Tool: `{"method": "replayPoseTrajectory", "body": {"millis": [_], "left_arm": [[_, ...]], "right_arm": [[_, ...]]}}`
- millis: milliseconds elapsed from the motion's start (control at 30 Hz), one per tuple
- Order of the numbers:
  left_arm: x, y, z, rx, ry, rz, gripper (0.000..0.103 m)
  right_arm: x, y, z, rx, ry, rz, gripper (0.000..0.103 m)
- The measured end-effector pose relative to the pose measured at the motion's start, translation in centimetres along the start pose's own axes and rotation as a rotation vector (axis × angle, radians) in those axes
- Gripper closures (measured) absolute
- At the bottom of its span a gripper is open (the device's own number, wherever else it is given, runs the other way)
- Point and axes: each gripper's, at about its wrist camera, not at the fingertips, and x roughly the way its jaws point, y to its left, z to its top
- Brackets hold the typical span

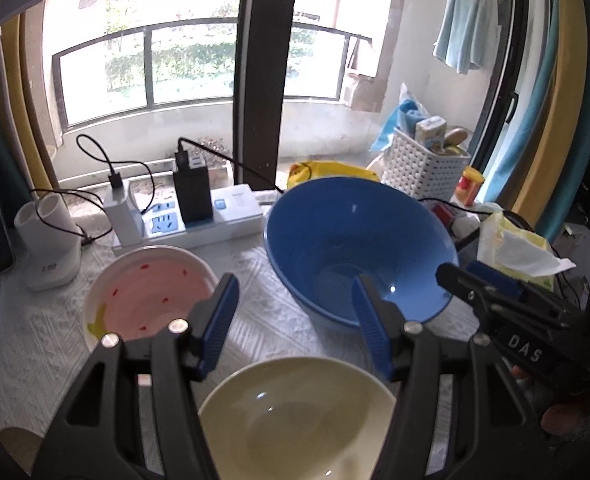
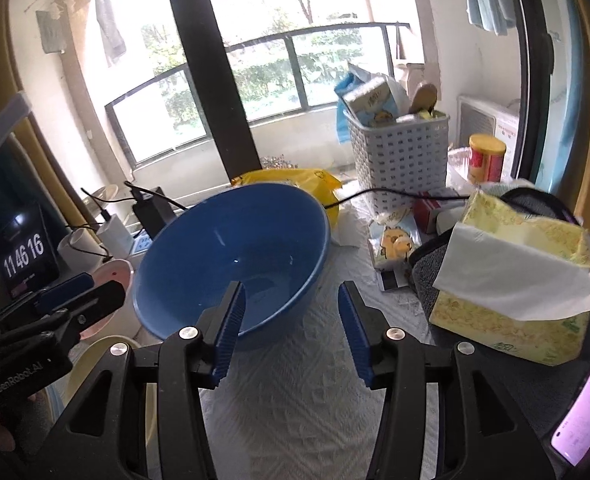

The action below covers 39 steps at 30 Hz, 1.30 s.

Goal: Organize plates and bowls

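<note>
while both grippers hover open, blue bowl [image 2: 231,256], cream bowl [image 1: 295,412] sit empty

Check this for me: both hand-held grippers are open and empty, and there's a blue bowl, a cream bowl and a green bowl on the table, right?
One thing is off: there is no green bowl. The third is a pink bowl with red specks, as the left wrist view shows. The rest holds: the left hand-held gripper and right hand-held gripper are open and empty, with the blue bowl and cream bowl on the table.
</note>
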Motion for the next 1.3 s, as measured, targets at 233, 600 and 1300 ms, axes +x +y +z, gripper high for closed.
{"method": "replayPoseTrajectory", "body": {"millis": [233, 600, 1300], "left_arm": [[2.3, -1.0, 0.3, 0.038, 0.089, 0.044, 0.044], [4.1, -0.4, 0.9, 0.003, 0.16, 0.037, 0.057], [1.5, -1.7, 1.0, 0.057, 0.1, -0.003, 0.072]], "right_arm": [[1.7, -0.6, -0.2, 0.031, 0.028, 0.003, 0.052], [3.4, -0.3, -0.3, 0.03, 0.057, 0.009, 0.059], [1.3, 0.1, 0.1, -0.006, 0.023, -0.027, 0.08]]}}
